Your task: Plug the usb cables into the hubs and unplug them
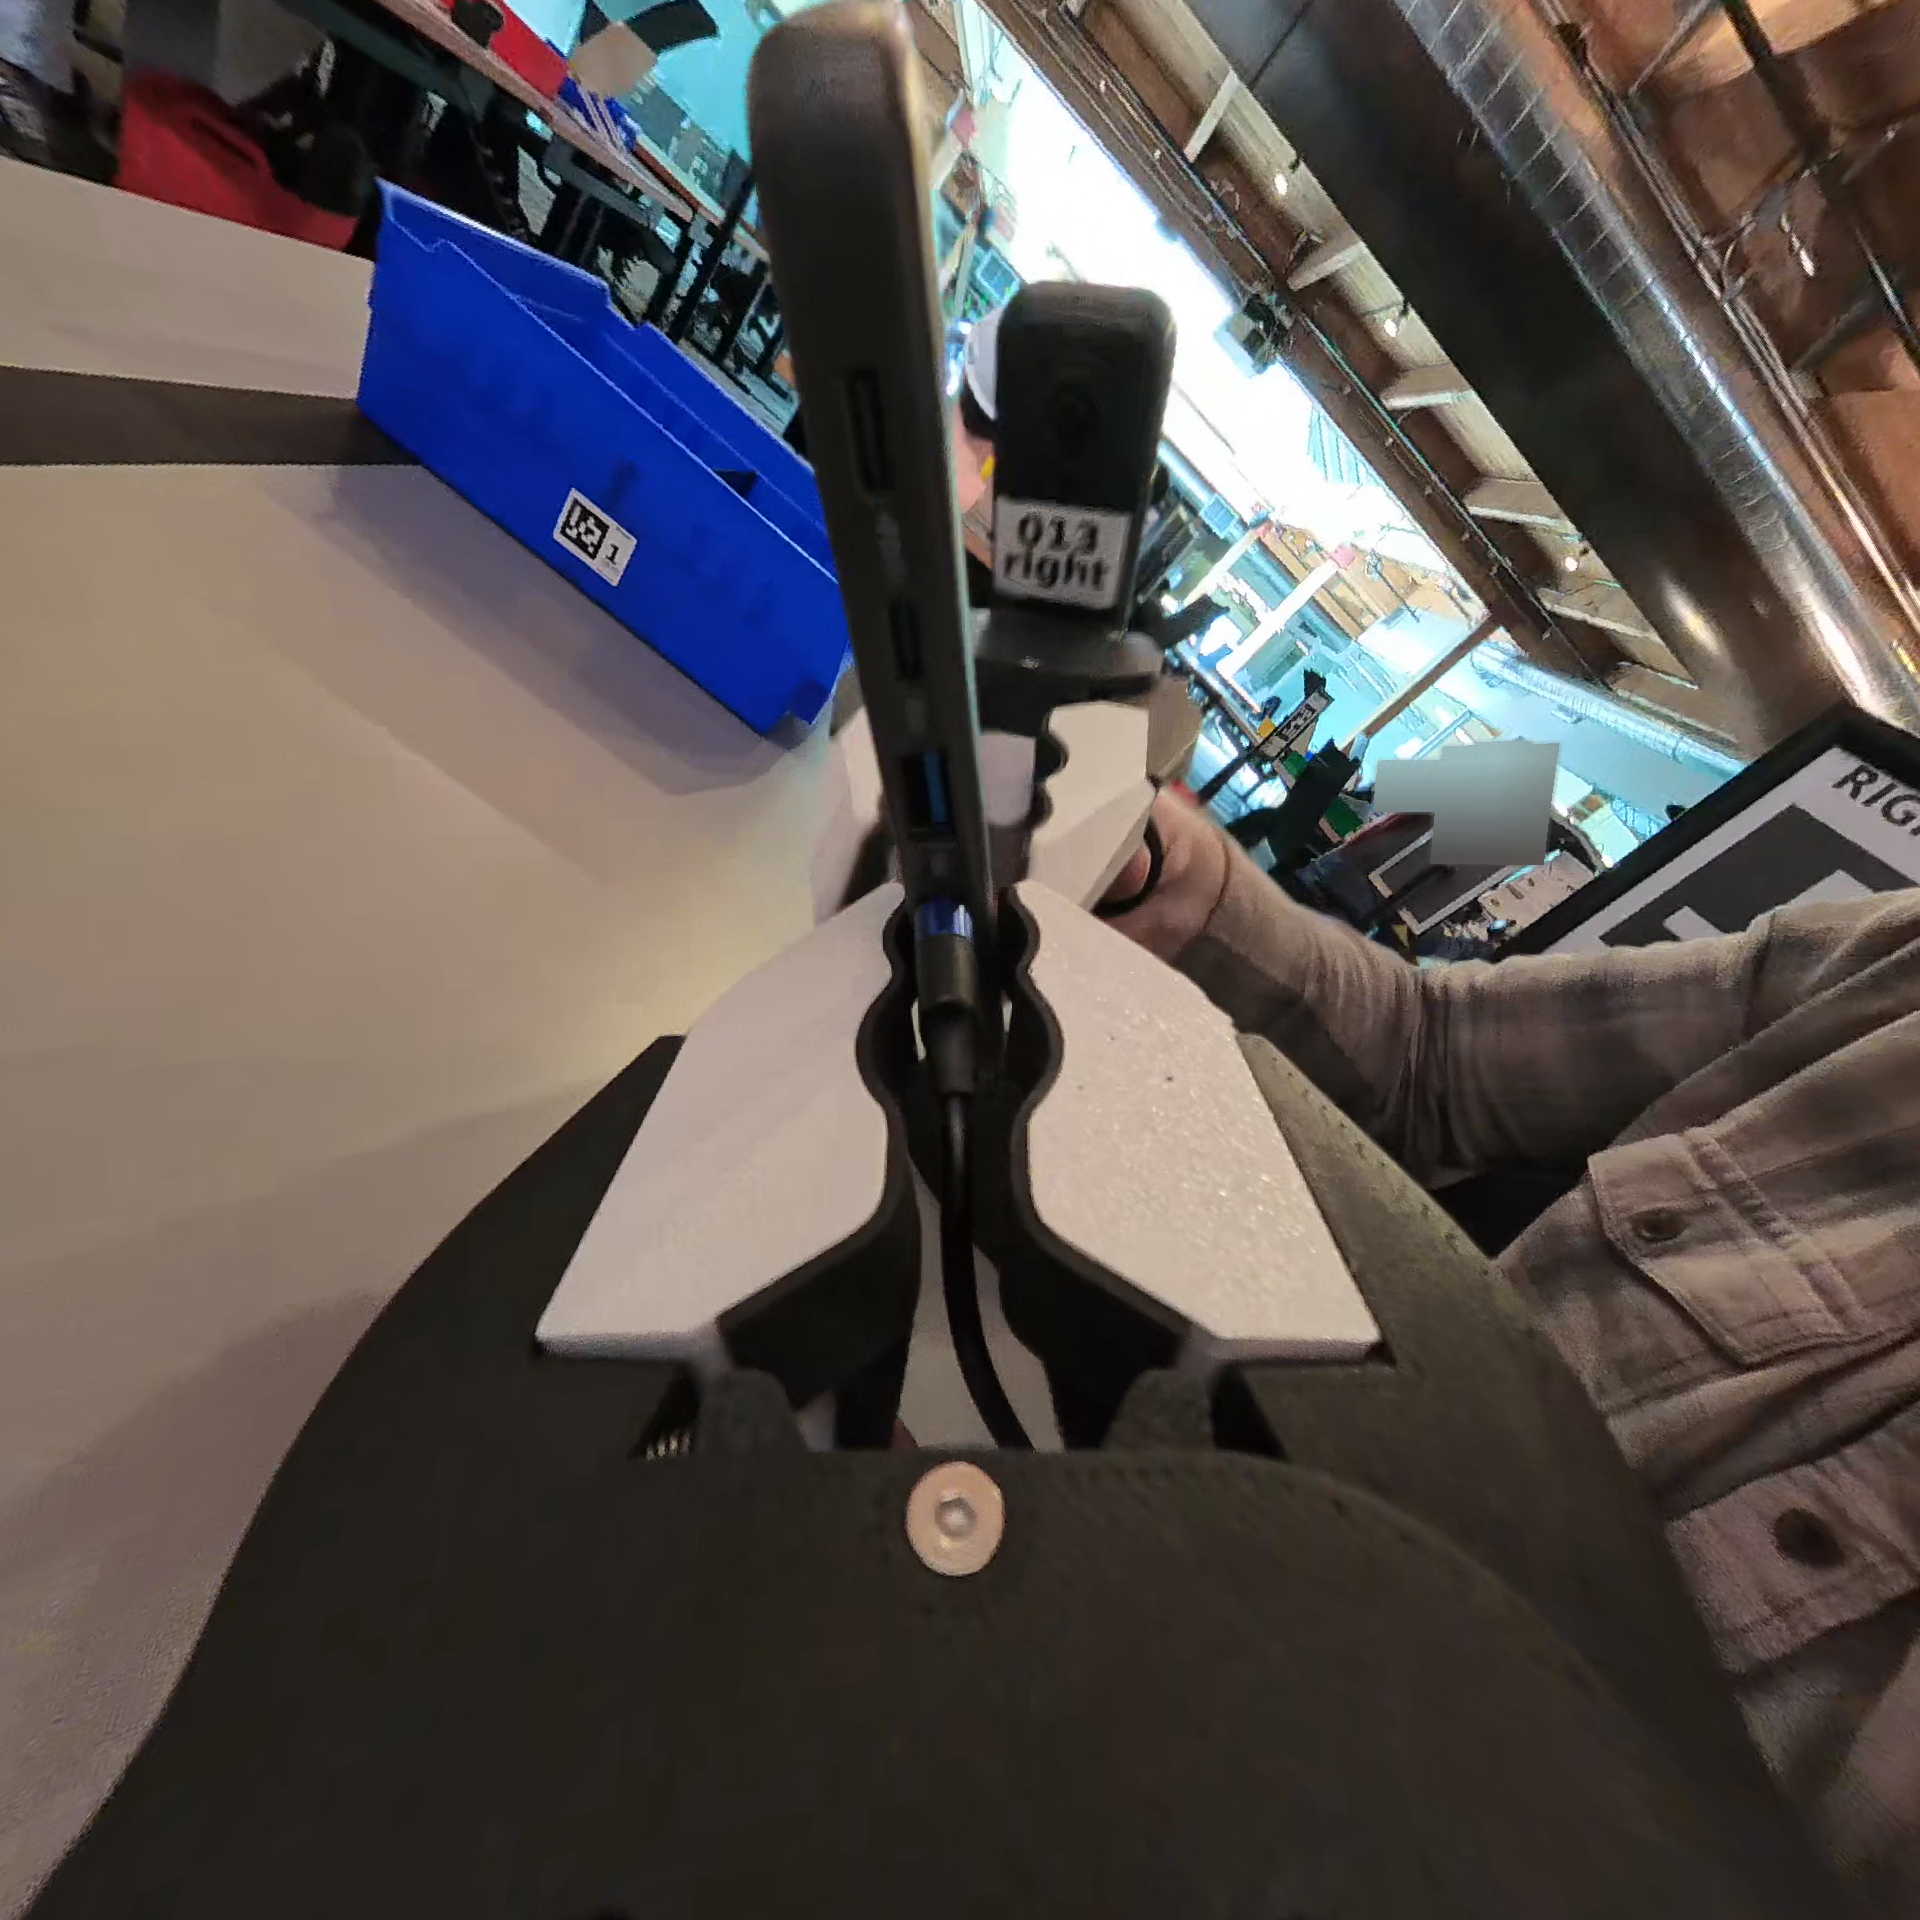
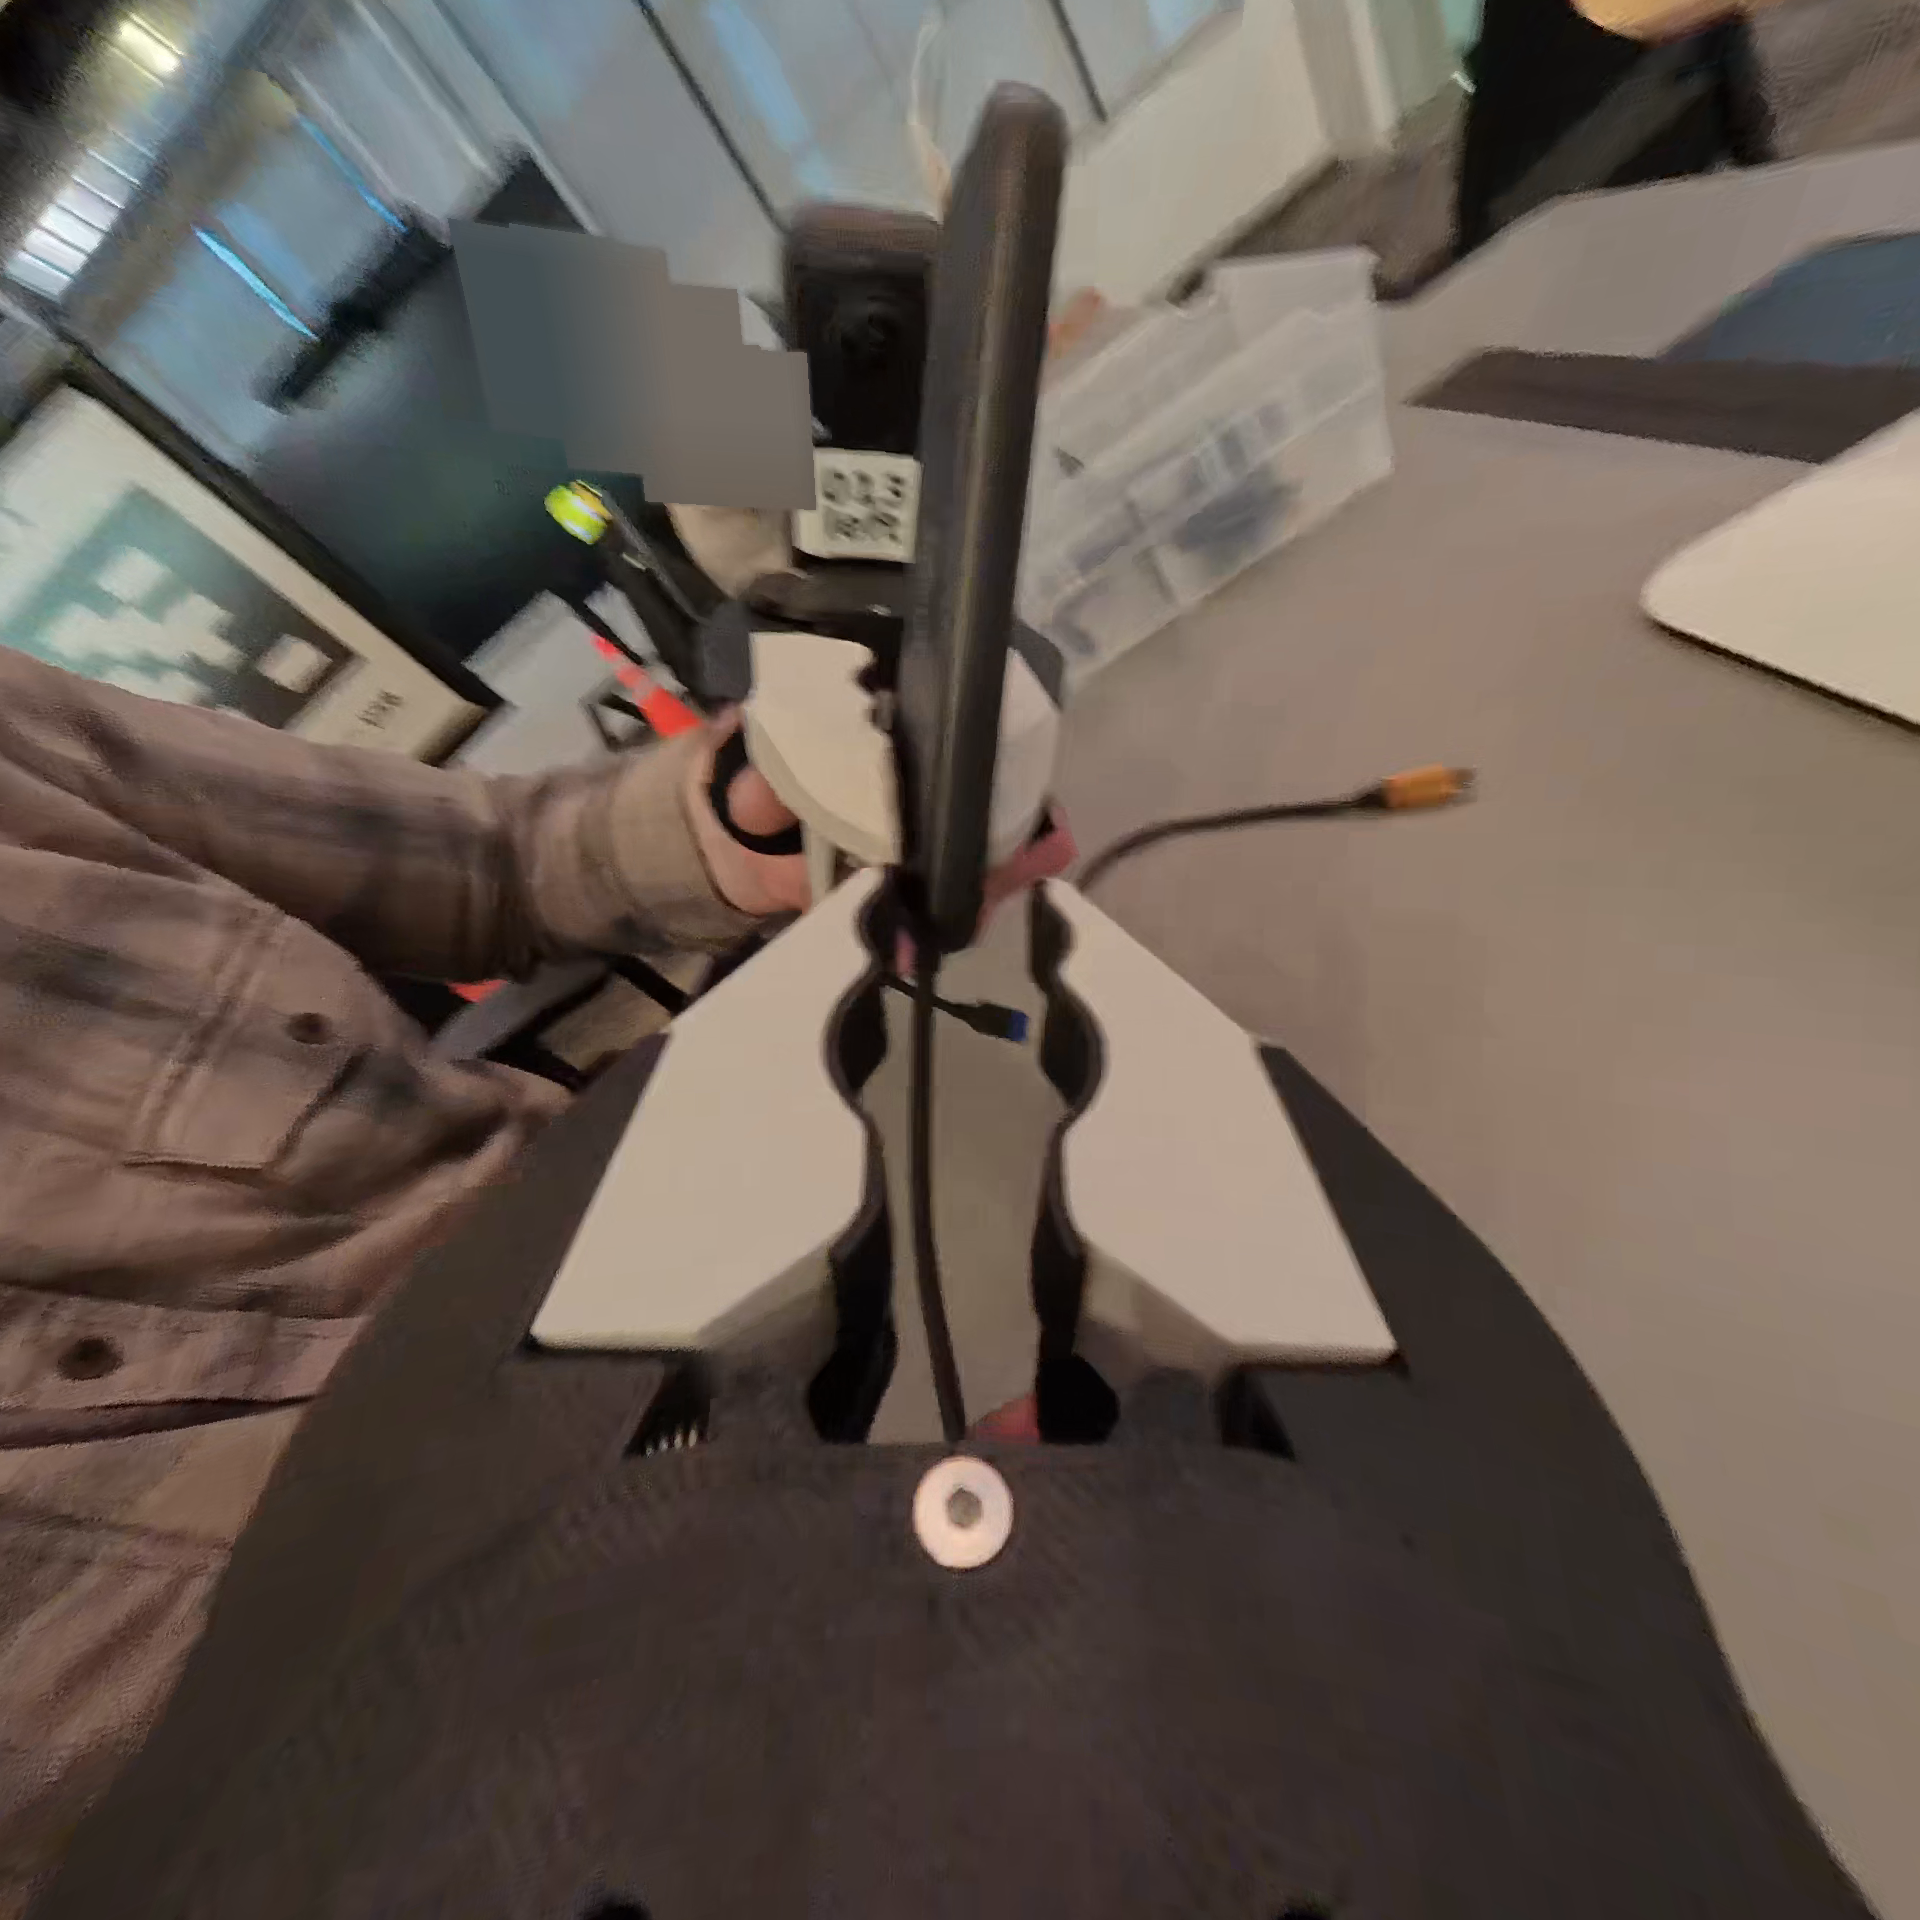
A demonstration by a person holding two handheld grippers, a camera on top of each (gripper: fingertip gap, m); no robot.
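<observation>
A dark grey hub point(image 1: 862, 312) stands upright between my two grippers, its port edge facing the left wrist view. My left gripper point(image 1: 951, 920) is shut on a black USB plug point(image 1: 943, 987) with a blue band, whose tip sits in the hub's lowest port. Its cable runs back between my fingers. My right gripper point(image 2: 961, 904) is shut on the hub's lower end point(image 2: 977, 520) from the opposite edge. A thin black cable point(image 2: 925, 1195) hangs from there, and a small blue-tipped plug point(image 2: 1003, 1023) shows below. The right wrist view is blurred.
A blue bin point(image 1: 582, 468) stands on the pale table point(image 1: 260, 779) to the left. An orange-tipped cable point(image 2: 1423, 787) lies on the grey table. Clear plastic bins point(image 2: 1216, 436) and a white flat object point(image 2: 1818, 582) sit behind. The person's sleeve point(image 1: 1558, 1018) is close by. Only a small space, under 4 cm, lies between the two pairs of fingers.
</observation>
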